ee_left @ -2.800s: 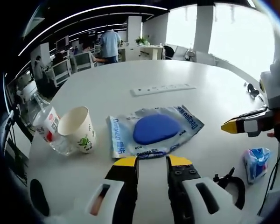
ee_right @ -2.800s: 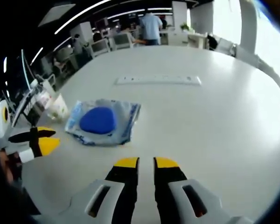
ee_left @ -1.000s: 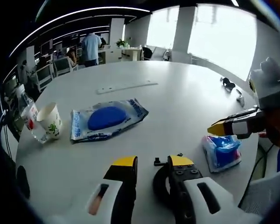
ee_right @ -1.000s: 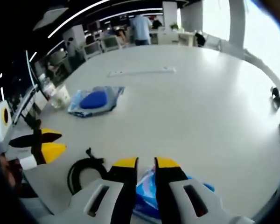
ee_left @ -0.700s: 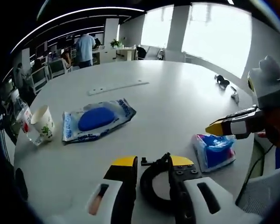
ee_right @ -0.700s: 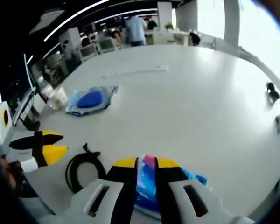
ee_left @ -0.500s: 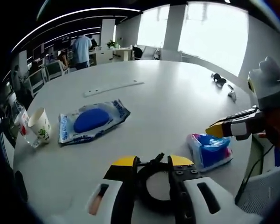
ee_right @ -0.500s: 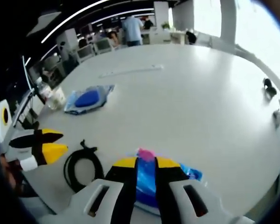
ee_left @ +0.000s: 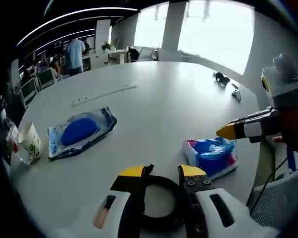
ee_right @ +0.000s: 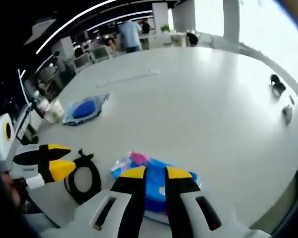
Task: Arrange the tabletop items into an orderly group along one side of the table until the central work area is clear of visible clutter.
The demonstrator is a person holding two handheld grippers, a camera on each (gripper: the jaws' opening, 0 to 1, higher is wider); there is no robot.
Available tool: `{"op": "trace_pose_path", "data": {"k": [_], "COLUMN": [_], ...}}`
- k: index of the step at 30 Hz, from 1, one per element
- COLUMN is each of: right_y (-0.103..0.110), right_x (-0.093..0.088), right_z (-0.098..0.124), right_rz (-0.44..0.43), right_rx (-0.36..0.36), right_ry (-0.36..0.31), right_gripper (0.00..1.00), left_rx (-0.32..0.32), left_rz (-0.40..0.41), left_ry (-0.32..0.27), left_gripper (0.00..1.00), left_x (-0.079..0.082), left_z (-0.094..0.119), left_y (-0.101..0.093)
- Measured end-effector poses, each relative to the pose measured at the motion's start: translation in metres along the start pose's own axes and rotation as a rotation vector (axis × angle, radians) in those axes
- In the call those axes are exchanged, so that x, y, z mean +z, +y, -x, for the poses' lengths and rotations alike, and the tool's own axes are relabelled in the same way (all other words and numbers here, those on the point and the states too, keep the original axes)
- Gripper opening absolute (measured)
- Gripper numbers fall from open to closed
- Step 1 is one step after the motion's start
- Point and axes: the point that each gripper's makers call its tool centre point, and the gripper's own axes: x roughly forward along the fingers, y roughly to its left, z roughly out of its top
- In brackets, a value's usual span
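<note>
A black coiled cable (ee_left: 161,210) lies on the white table (ee_left: 159,106) at its near edge. My left gripper (ee_left: 162,172) hangs open over the coil, and one cable end touches the left jaw's inner side. It also appears, open, in the right gripper view, left gripper (ee_right: 59,158) beside the cable (ee_right: 82,179). A blue and pink packet (ee_left: 211,154) lies to the right. My right gripper (ee_left: 227,132) hovers just above it, shut and holding nothing; in its own view the right gripper (ee_right: 155,172) sits over the packet (ee_right: 154,191).
A wipes pack with a blue oval lid (ee_left: 79,131) lies at the left, a paper cup (ee_left: 30,141) and a clear bottle (ee_left: 12,136) beyond it. A white power strip (ee_left: 104,94) lies farther back. Two small dark items (ee_left: 220,77) sit at the far right edge. People work at desks behind.
Both grippers have drawn back from the wipes pack to the near edge. The cable now lies under my left jaws and the packet under my right. Nothing was picked up.
</note>
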Motion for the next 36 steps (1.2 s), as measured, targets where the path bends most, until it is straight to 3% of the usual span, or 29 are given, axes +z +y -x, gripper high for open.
{"op": "trace_pose_path", "data": {"k": [15, 28, 36], "right_y": [-0.029, -0.037, -0.044], "right_x": [-0.018, -0.026, -0.043], "right_z": [0.014, 0.019, 0.021], "right_rz": [-0.054, -0.08, -0.095], "right_rx": [-0.041, -0.054, -0.065], "right_ry": [0.006, 0.006, 0.034], "right_gripper": [0.11, 0.11, 0.13], "left_rx": [-0.052, -0.066, -0.082], "left_rz": [-0.039, -0.052, -0.061], "left_ry": [0.007, 0.015, 0.037], "left_gripper": [0.24, 0.24, 0.24], "left_x": [0.005, 0.004, -0.004], "left_z": [-0.012, -0.017, -0.024], "left_y": [-0.026, -0.036, -0.044]}}
